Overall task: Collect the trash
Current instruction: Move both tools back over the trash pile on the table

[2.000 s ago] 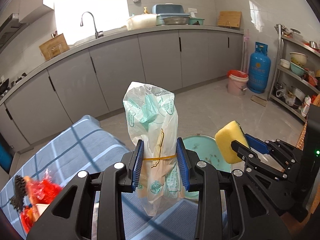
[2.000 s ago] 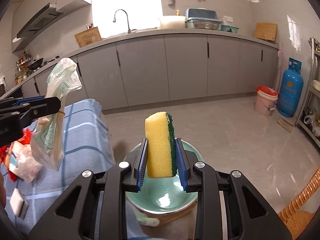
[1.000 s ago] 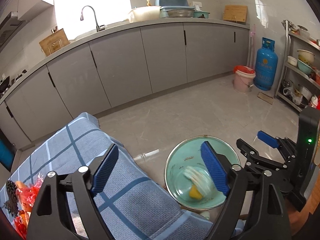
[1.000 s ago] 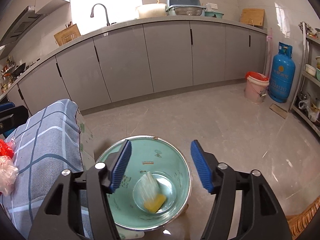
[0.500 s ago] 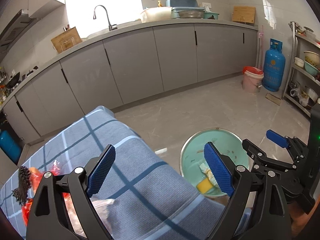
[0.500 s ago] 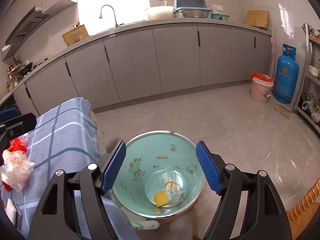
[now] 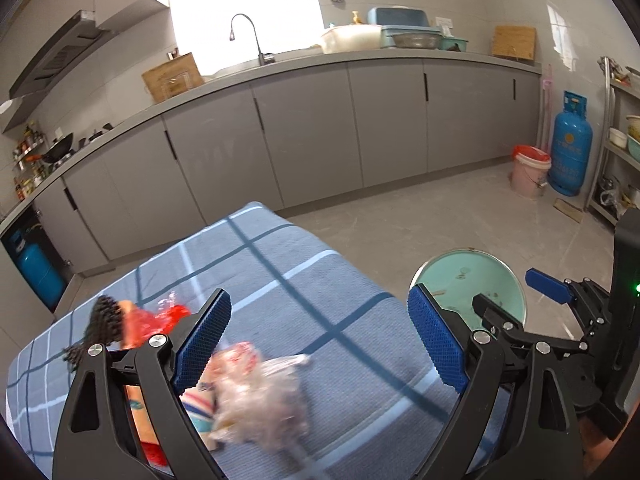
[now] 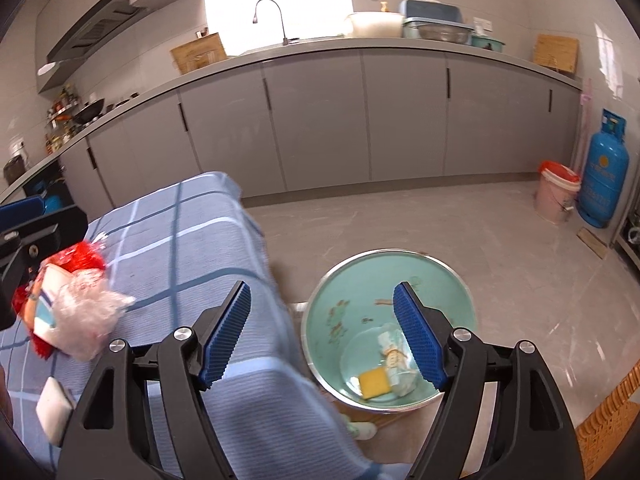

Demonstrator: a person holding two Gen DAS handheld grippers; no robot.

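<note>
Both my grippers were spread wide, holding nothing. Left gripper [image 7: 318,338] hung over a crumpled clear bag [image 7: 260,404] mid-counter [image 7: 280,272]; right gripper [image 8: 322,336] sat by the counter's edge. Sponge [image 8: 374,384] and wrapper [image 8: 394,354] lay in the teal bin [image 8: 440,280].

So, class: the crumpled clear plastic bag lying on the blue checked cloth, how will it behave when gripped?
The clear plastic bag looks thin and crumpled, so it will probably squash and flop. It is likely light, and may slide on the cloth if pushed.
</note>
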